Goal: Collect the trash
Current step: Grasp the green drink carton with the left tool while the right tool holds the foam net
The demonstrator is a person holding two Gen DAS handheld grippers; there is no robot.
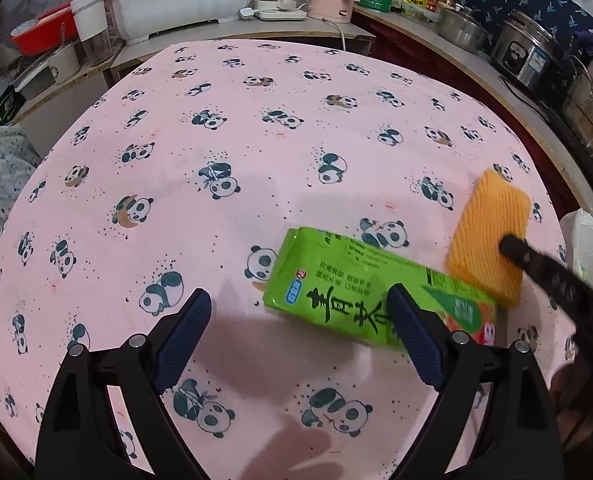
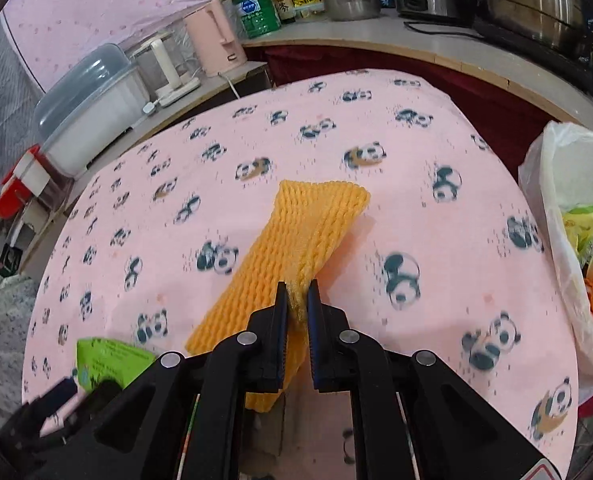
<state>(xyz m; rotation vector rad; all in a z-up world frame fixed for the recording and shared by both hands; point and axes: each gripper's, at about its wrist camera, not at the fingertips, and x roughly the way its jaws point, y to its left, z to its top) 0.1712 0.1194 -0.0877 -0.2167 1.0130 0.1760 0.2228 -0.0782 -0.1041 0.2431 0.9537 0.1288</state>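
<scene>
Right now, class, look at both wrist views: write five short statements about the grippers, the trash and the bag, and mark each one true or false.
1. The right gripper is shut on the orange foam net. True.
2. The left gripper holds the green box. False: it is open, and the box lies on the tablecloth by one of its fingers.
3. The white bag already holds some trash. True.
4. The tablecloth is plain blue. False: it is pink with pandas.
5. The green box is inside the bag. False: it lies on the table.
</scene>
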